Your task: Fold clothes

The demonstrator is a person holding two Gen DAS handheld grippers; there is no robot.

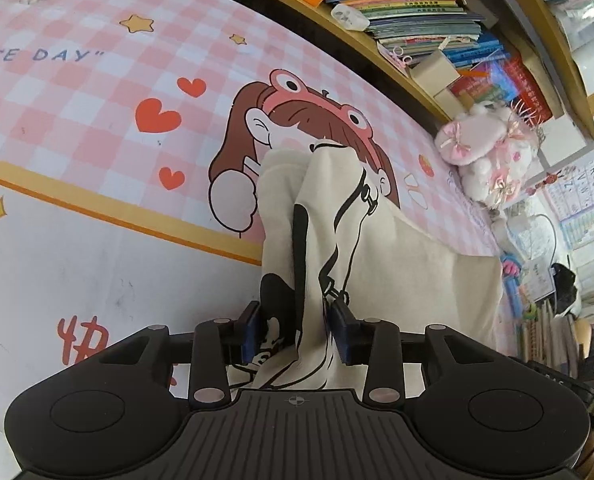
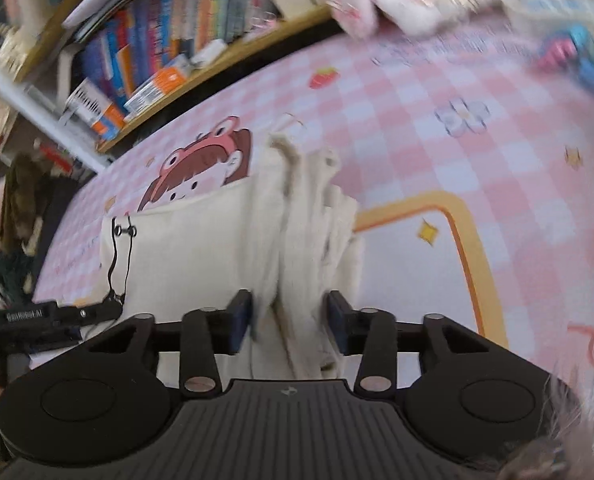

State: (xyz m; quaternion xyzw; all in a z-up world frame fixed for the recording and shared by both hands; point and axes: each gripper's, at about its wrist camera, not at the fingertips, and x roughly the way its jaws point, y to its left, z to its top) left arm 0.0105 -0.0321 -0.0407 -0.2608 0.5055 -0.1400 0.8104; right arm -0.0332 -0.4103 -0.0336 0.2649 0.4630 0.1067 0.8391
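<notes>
A cream garment with a black cartoon print (image 1: 397,256) lies on the pink checked bed sheet (image 1: 97,128). One end rises in a bunched ridge into my left gripper (image 1: 295,330). That fabric fills the space between its blue pads (image 1: 342,334), which stand apart and do not visibly squeeze it. In the right wrist view the same cream garment (image 2: 201,248) shows a black drawstring at its left end. Its gathered folds run between the jaws of my right gripper (image 2: 291,320), which is open with a small gap beside its right pad (image 2: 339,324).
A wooden shelf of books (image 1: 409,12) runs along the bed's far side. A pink plush toy (image 1: 493,152) sits at the bed's far right. The sheet carries a printed cartoon girl (image 2: 201,164). The black body of my left gripper (image 2: 53,316) shows at the right wrist view's left edge.
</notes>
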